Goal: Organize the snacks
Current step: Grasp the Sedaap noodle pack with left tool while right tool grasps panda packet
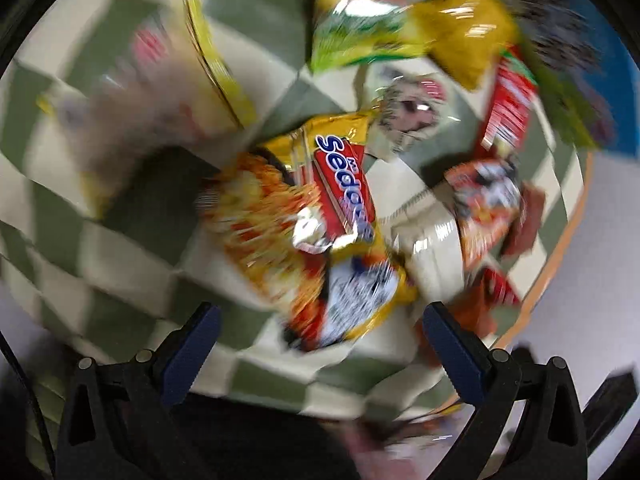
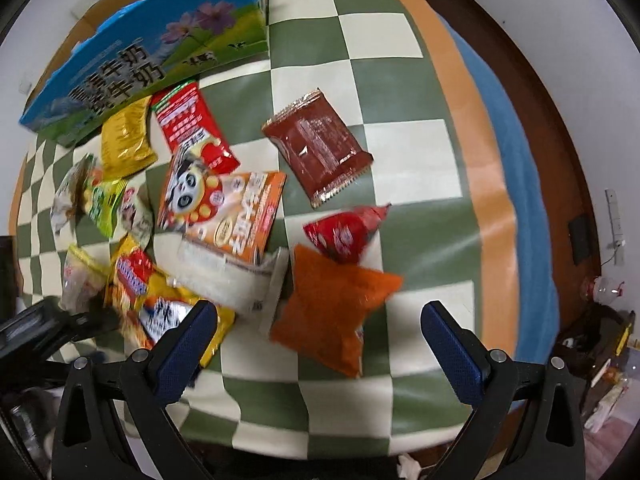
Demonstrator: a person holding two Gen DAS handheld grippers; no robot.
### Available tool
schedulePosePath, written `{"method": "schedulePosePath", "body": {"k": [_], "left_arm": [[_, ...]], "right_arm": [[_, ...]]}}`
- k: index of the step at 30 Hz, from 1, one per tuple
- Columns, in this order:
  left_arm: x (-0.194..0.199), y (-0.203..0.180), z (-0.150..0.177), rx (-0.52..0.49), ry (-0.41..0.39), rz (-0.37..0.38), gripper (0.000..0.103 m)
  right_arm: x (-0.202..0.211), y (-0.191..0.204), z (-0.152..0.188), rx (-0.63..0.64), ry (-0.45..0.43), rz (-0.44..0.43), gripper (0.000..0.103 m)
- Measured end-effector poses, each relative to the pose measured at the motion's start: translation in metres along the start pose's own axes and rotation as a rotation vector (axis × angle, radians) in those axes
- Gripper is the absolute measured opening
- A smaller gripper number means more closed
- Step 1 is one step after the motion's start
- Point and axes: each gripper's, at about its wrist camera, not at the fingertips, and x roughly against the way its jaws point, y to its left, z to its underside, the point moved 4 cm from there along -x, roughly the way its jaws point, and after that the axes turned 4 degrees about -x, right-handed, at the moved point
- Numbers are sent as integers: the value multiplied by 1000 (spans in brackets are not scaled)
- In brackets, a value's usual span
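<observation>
Several snack packets lie scattered on a green-and-white checkered cloth (image 2: pixel 384 92). In the blurred left wrist view, a yellow Sedaap noodle packet (image 1: pixel 320 232) lies just ahead of my open, empty left gripper (image 1: pixel 320 340). In the right wrist view, an orange packet (image 2: pixel 336 312) lies between the tips of my open, empty right gripper (image 2: pixel 320 344). Beyond it are a small red packet (image 2: pixel 344 232), a dark red packet (image 2: pixel 320 148), an orange panda packet (image 2: pixel 220 208) and a white packet (image 2: pixel 232 280). The noodle packet (image 2: pixel 160 304) lies at left, with the left gripper (image 2: pixel 52 328) beside it.
A blue milk carton box (image 2: pixel 152 48) stands at the cloth's far left, with gold (image 2: pixel 126 140), red (image 2: pixel 192 128) and green (image 2: pixel 106 204) packets before it. The cloth's orange-and-blue border (image 2: pixel 492 184) runs along the right, then wooden floor and clutter (image 2: pixel 600 344).
</observation>
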Motion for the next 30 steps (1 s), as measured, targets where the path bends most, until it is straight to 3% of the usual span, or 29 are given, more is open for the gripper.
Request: {"method": "schedulePosePath", "body": {"k": [4, 7, 8, 10, 17, 21, 22, 25, 30], "left_arm": [[-31, 8, -17, 156, -2, 18, 102], [-32, 10, -20, 162, -59, -23, 96], [-29, 8, -18, 129, -77, -48, 88], [-22, 2, -13, 16, -129, -105, 86], [-2, -13, 5, -356, -266, -426, 81], [-1, -18, 11, -427, -265, -464, 82], [-2, -18, 12, -420, -262, -459, 83], [-4, -8, 6, -393, -260, -443, 83], [-6, 6, 1, -360, -263, -430, 85]], "right_arm": [[-17, 10, -15, -17, 16, -59, 103], [-21, 28, -28, 87, -8, -54, 102], [-21, 37, -32, 140, -16, -47, 102], [-21, 54, -39, 259, -37, -25, 102], [-47, 113, -54, 667, -41, 53, 101], [-74, 137, -46, 846, 21, 99, 98], [-82, 137, -47, 842, 38, 110, 89], [-90, 129, -63, 706, 62, 46, 82], [-91, 70, -98, 161, 199, -90, 74]]}}
